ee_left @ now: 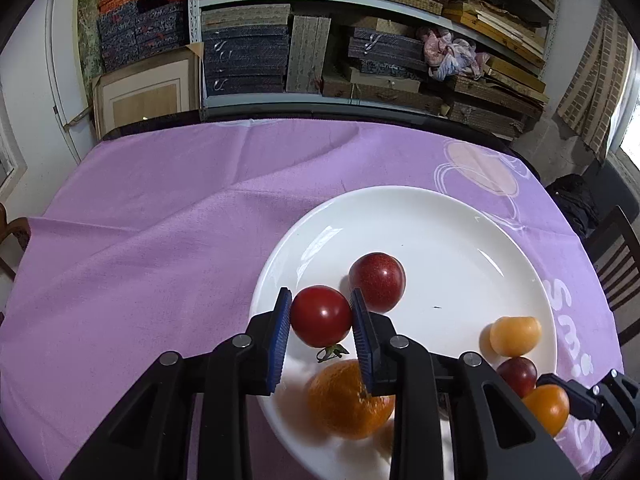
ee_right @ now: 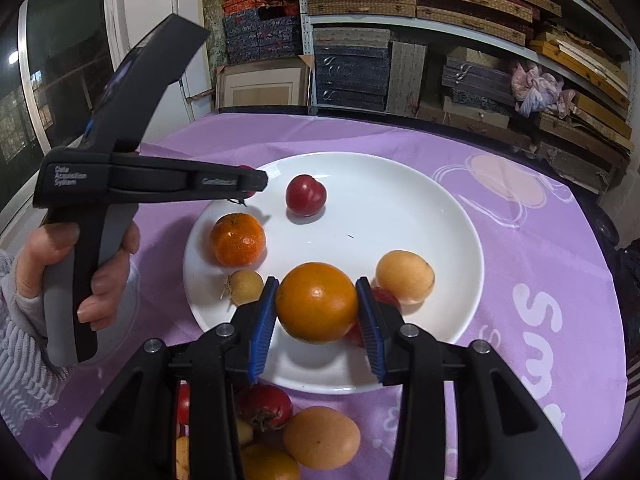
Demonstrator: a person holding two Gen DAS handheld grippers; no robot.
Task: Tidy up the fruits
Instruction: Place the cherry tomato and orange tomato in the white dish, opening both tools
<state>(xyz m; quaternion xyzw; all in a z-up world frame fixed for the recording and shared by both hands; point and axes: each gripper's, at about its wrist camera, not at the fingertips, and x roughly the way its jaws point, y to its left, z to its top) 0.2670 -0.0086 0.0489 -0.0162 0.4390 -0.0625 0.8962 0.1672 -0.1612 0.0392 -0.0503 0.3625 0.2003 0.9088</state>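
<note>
Left claw: clamped on red tomato, held over the near-left rim of the white plate.
Right claw: clamped on orange fruit, above the plate's near edge; likely set-down lies straight below.

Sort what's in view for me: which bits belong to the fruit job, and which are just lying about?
Job:
- white plate
- red tomato in left tongs
- orange in right tongs
- mandarin, plum, apricot on plate
- loose fruit pile on cloth

Lying about:
- shelf boxes
- purple tablecloth
- chair
</note>
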